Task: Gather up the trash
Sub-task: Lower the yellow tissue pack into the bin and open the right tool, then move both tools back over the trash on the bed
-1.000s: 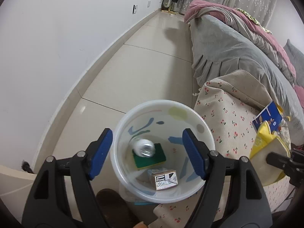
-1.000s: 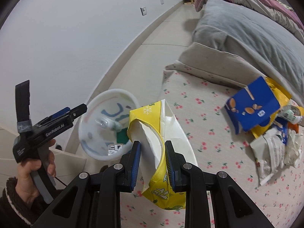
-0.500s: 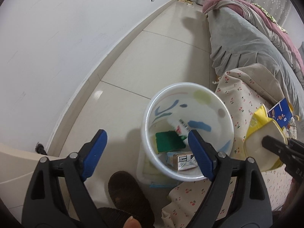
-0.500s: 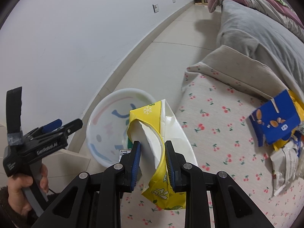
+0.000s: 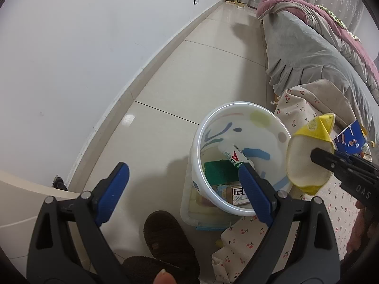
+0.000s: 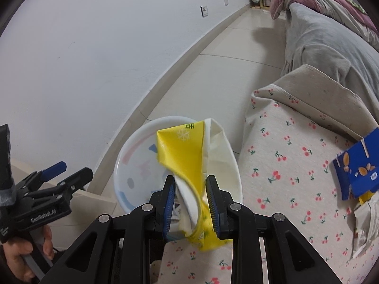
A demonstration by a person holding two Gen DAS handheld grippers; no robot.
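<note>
A white bucket (image 5: 236, 105) with coloured marks stands on the floor beside the bed. In it lie a green sponge (image 5: 219, 171), a small carton (image 5: 236, 195) and a printed tube (image 5: 234, 156). My left gripper (image 5: 182, 168) hovers at the bucket's left side; its jaws are opening with nothing between them. My right gripper (image 6: 190, 182) is shut on a crumpled yellow and white bag (image 6: 182, 149), which it holds above the bucket's (image 6: 132, 146) right rim. From the left wrist, the yellow bag (image 5: 308, 165) hangs just right of the bucket. A blue snack packet (image 6: 355, 170) lies on the bed.
The bed's cherry-print sheet (image 6: 284, 165) borders the bucket on the right, with more wrappers (image 6: 364, 217) at its right edge. A grey blanket (image 5: 308, 54) lies further back. A clear plastic box (image 5: 189, 213) sits under the bucket, a dark slipper (image 5: 165, 236) beside it. White wall at left.
My left gripper drew back to the left of the bucket and its jaws widened. The right gripper carried the yellow bag left, from over the bed to the bucket's rim.
</note>
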